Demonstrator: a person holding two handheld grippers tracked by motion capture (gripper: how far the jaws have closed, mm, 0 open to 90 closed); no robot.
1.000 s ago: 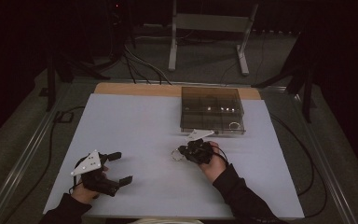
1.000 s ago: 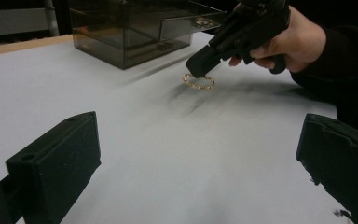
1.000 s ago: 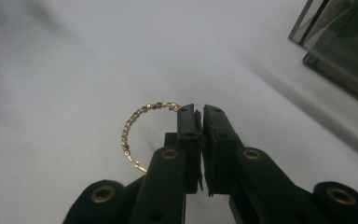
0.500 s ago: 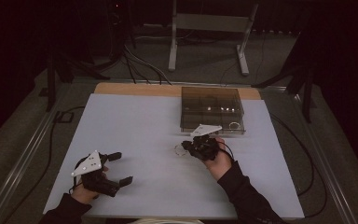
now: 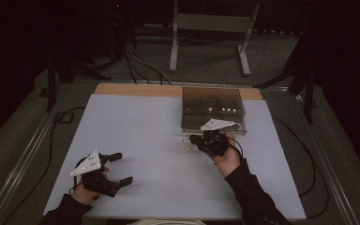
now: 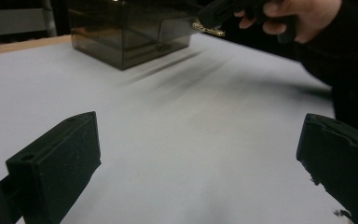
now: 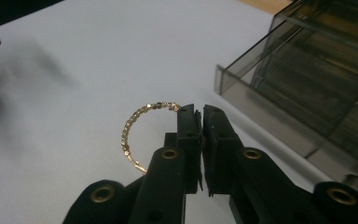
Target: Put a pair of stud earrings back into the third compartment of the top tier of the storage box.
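Both forearms wear dark, long sleeves (image 5: 251, 194) that reach the wrists. The left gripper (image 5: 120, 168) is black, with two thick, blocky jaws, each showing a round hole near its tip; a grey three-cornered plate (image 5: 87, 163) dotted with small holes sits on top of it. The right gripper (image 7: 200, 122) is black too, its jaw arms pinned with brass-ringed rivets (image 7: 169, 153), its pads flat and narrow. A similar pale plate (image 5: 217, 124) tops it, and a thin black cable (image 5: 237, 145) loops beside it.
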